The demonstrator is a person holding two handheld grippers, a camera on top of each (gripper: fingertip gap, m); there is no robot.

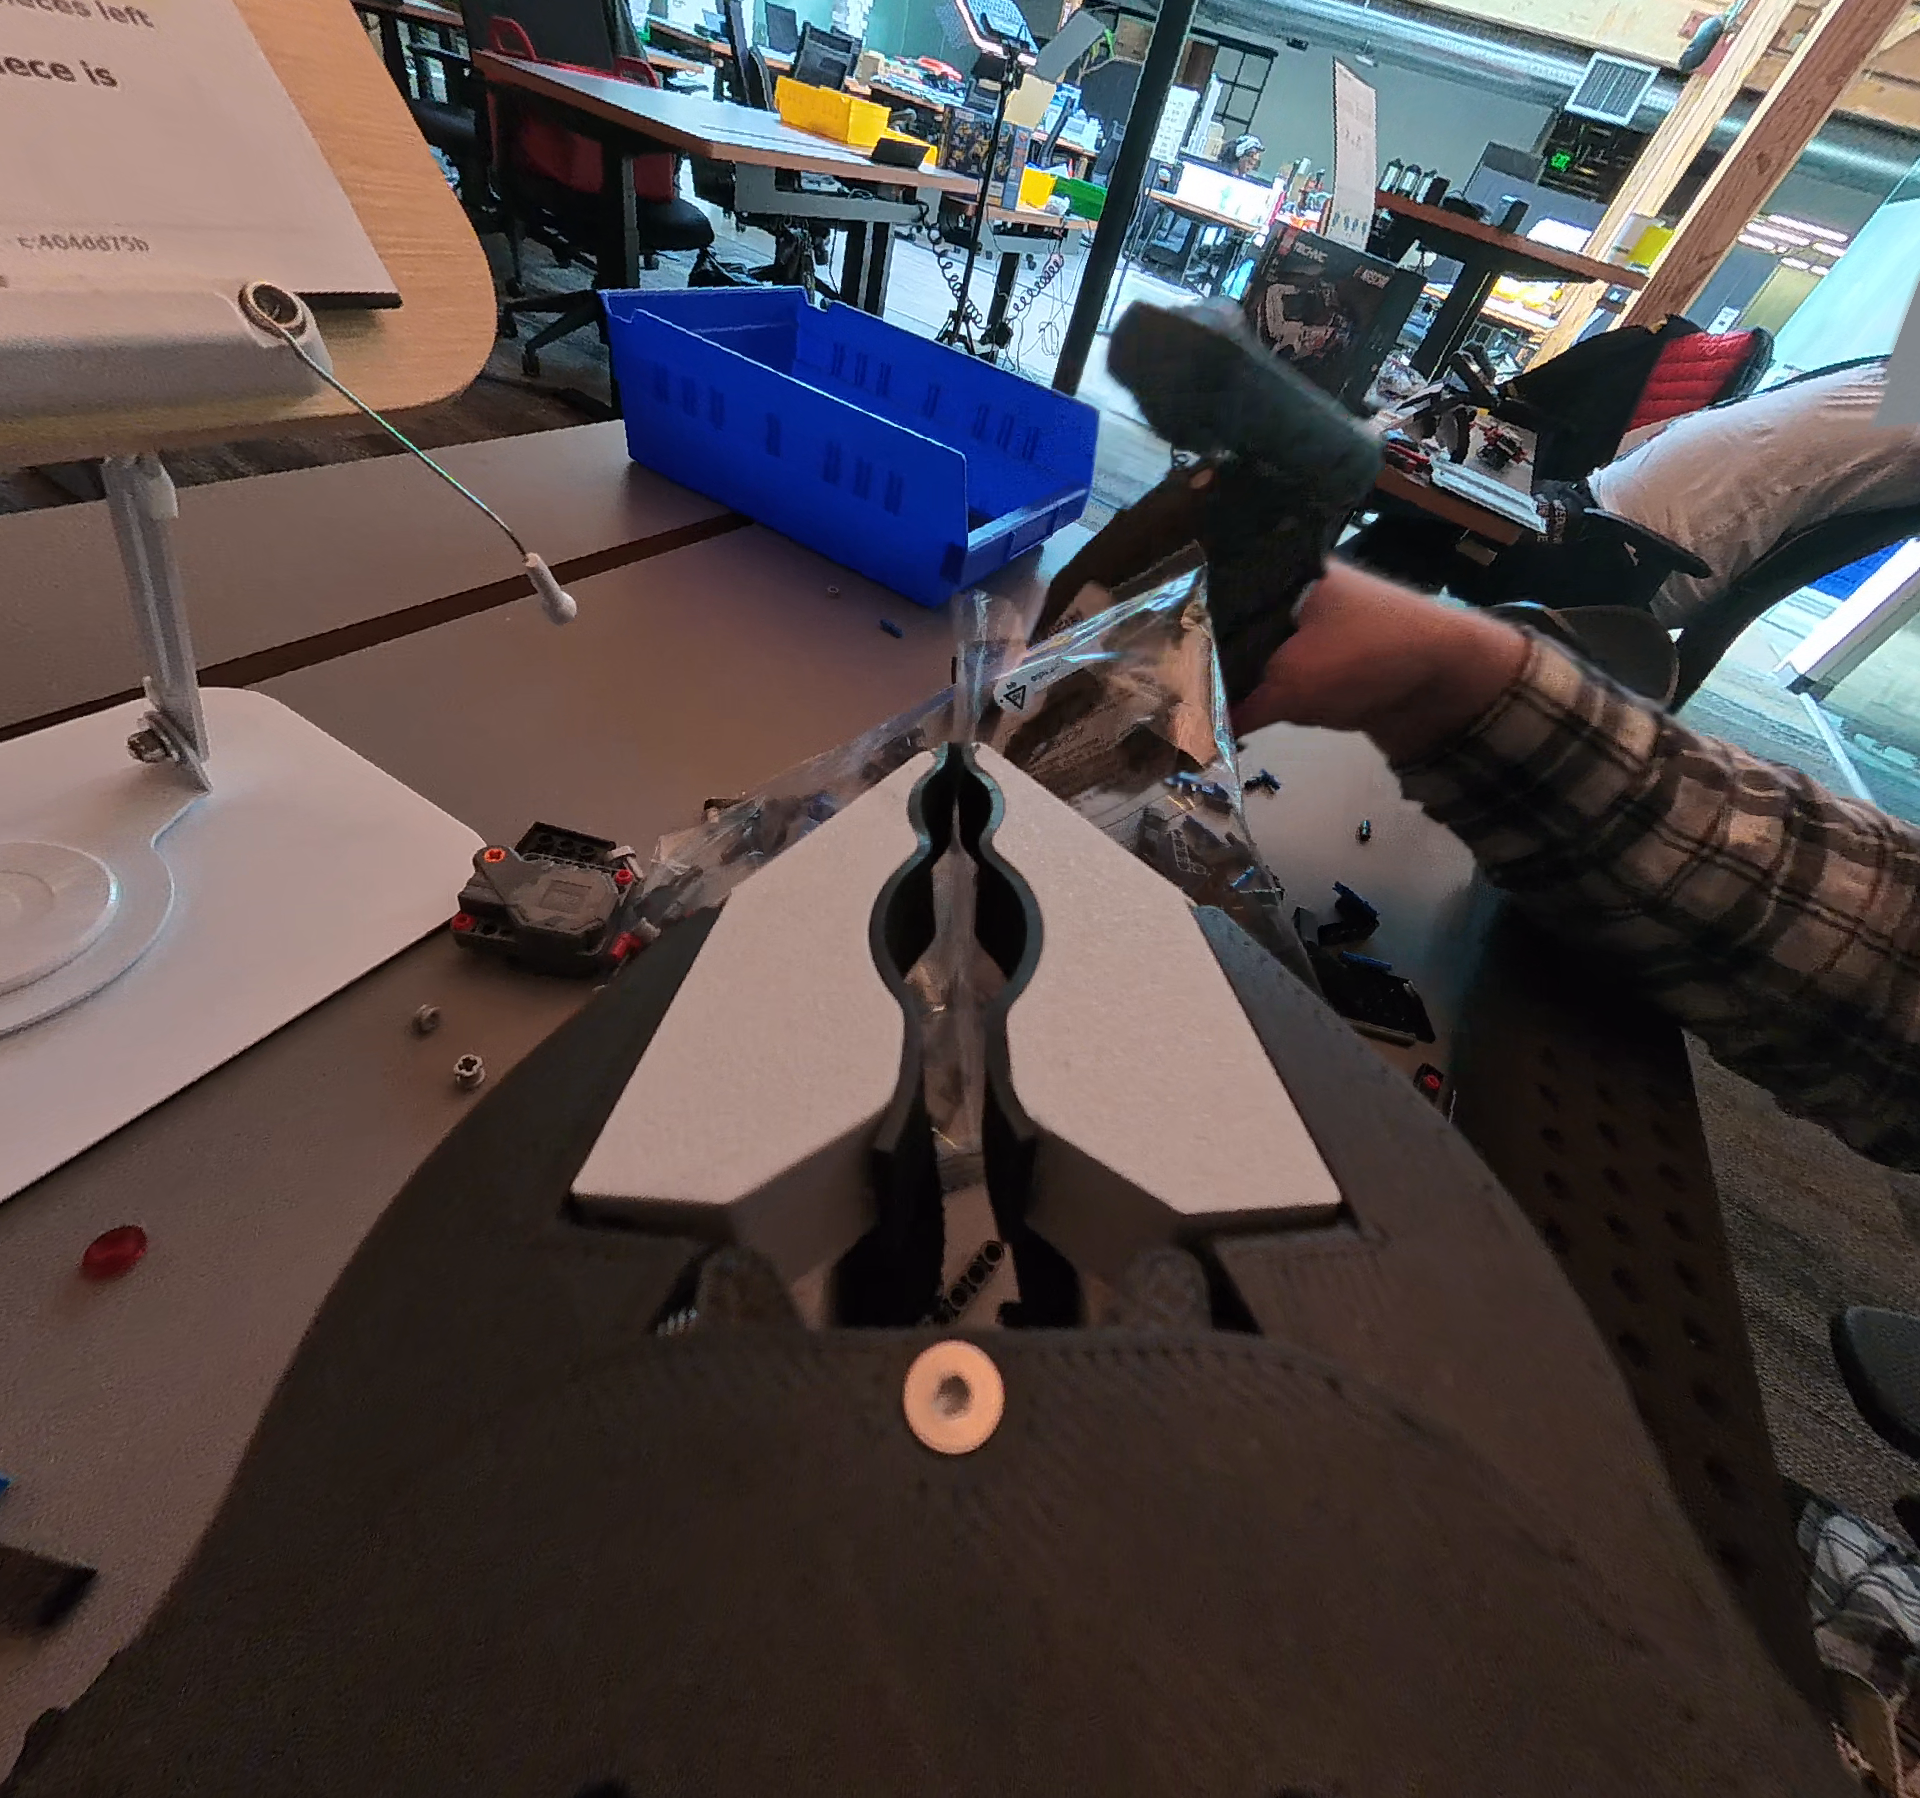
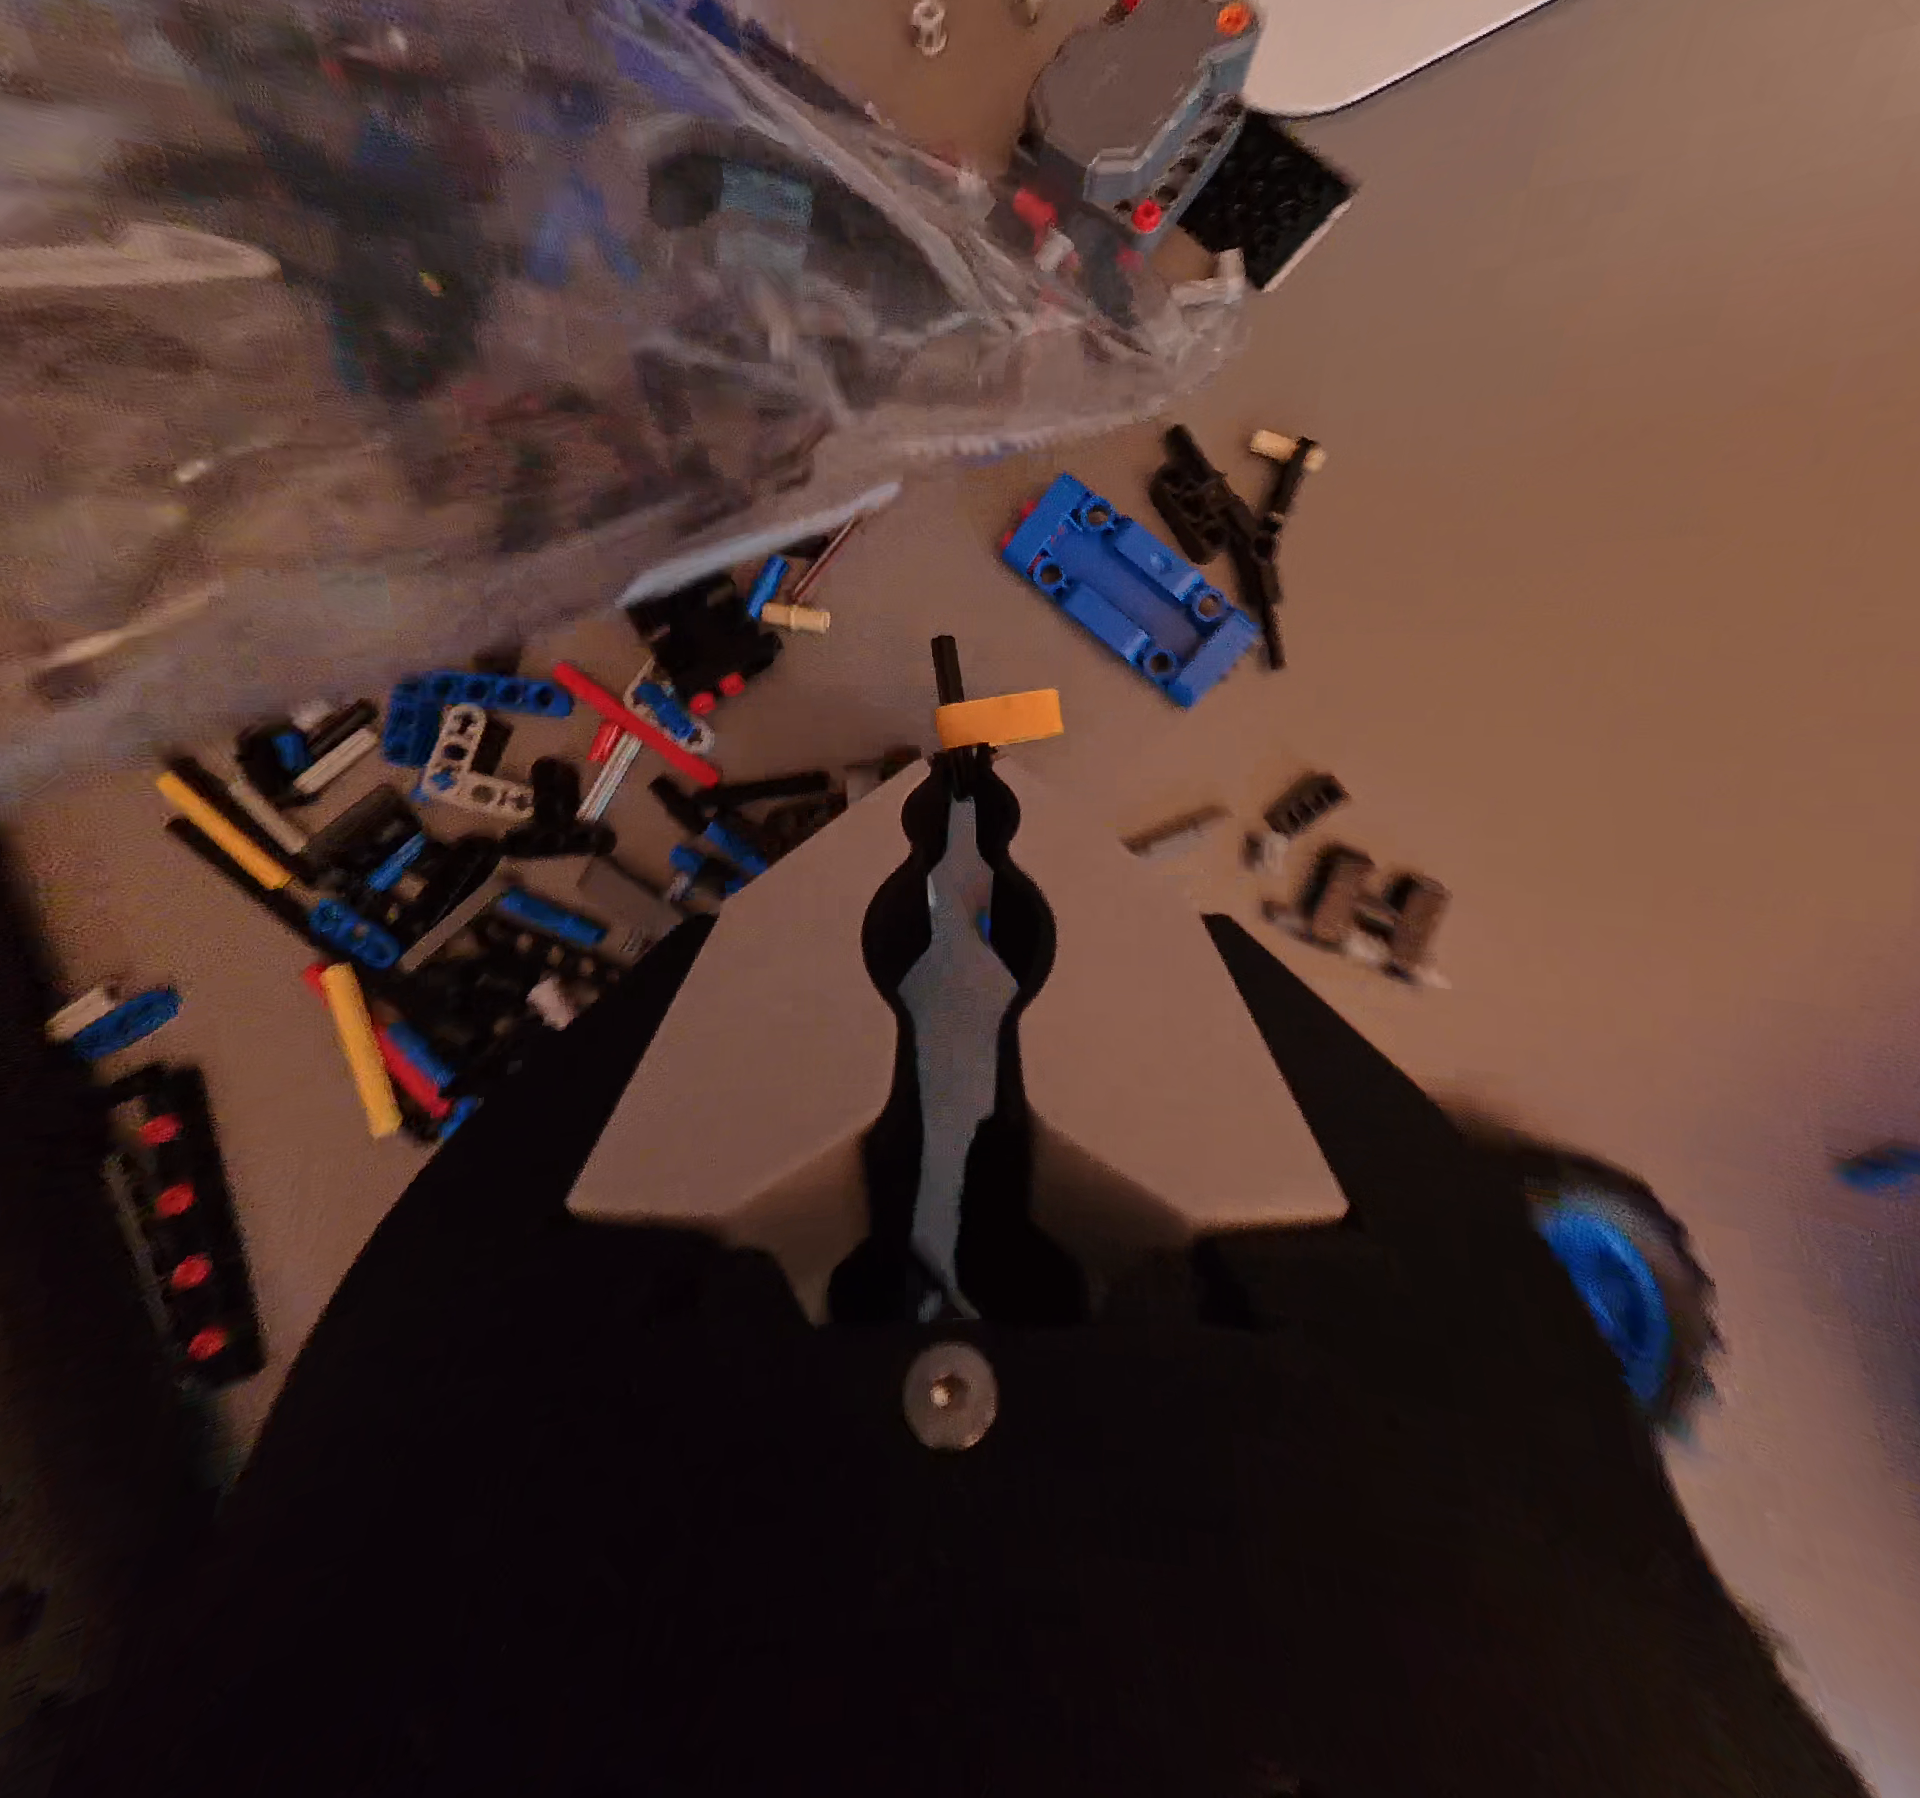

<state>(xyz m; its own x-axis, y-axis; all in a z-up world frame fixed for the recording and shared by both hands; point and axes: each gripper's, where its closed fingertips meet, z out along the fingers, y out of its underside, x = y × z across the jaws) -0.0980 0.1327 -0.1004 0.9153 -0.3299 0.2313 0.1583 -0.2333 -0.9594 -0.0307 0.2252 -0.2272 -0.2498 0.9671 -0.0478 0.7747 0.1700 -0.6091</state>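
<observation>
My left gripper [image 1: 958,756] is shut on a clear plastic bag [image 1: 1122,699] of small building pieces. The film runs up between its pads and spreads to both sides above the table. The bag also shows, blurred, in the right wrist view [image 2: 623,294]. My right gripper [image 2: 961,777] is shut on the end of a short black axle [image 2: 945,673] that carries an orange ring piece [image 2: 1000,718], held a little above the table. In the left wrist view a hand [image 1: 1382,657] in a plaid sleeve holds the right gripper behind the bag, and its fingers are hidden there.
A blue bin [image 1: 852,439] stands at the table's far edge. A grey motor block [image 1: 551,907] lies beside a white stand base [image 1: 208,896]. Loose pieces [image 2: 436,813] are piled left of the right gripper, with a blue frame piece [image 2: 1127,585] ahead and a blue wheel [image 2: 1610,1291] at right. Some 15 cm of space lies between my two pairs of fingers. The blue wheel [image 2: 1610,1291] sits 15 cm or so from the ends of my right fingers.
</observation>
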